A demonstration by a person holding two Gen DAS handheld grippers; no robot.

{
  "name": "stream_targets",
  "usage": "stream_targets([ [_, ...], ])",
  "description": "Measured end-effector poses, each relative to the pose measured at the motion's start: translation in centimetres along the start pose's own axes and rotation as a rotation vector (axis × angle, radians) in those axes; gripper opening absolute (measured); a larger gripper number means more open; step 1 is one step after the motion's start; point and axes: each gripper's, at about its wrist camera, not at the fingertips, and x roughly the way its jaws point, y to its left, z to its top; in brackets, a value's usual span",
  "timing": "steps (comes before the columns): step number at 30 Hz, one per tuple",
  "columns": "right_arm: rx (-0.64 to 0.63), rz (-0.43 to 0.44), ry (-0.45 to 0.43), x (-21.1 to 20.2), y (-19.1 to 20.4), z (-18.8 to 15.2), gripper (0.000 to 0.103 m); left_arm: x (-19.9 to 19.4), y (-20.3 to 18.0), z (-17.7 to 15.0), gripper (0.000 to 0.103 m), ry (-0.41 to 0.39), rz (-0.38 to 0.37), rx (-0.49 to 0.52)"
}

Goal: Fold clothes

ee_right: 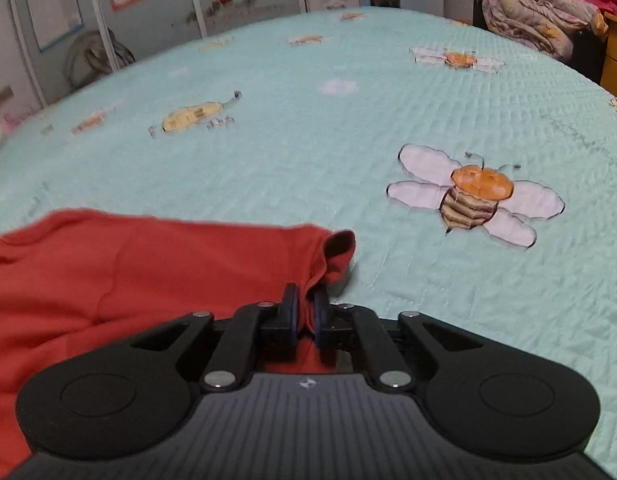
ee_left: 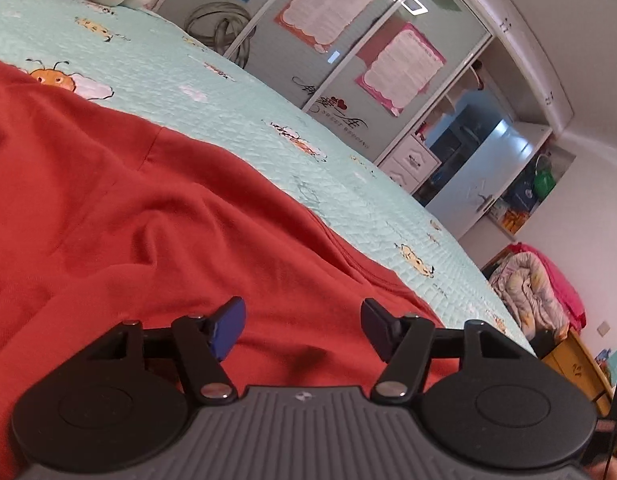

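Right gripper (ee_right: 304, 312) pinches my limp red garment's (ee_right: 148, 264) corner, lower centre; left gripper (ee_left: 300, 328) gapes, needing a hem.

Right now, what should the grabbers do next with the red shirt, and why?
Probably close the left gripper on the red shirt. Its jaws stand open over the cloth, while the right gripper already pinches the shirt's edge. Both need a hold before lifting to fold.
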Motion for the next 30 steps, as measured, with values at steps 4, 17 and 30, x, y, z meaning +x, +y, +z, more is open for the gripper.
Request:
stream_targets([
  [4,0.009,-0.162,-0.12,-1.4,1.8,1.3,0.026,0.1,0.3,0.0,0.067,0.002,-0.003,-0.01],
  [17,-0.212,0.372,0.002,8.2,15.6,6.6,0.051,-0.1,0.9,-0.2,0.068,0.001,-0.009,-0.01],
  [30,-0.564,0.09,-0.097,7.2,22.2,3.2,0.005,-0.2,0.6,-0.2,0.068,-0.001,-0.005,-0.004],
])
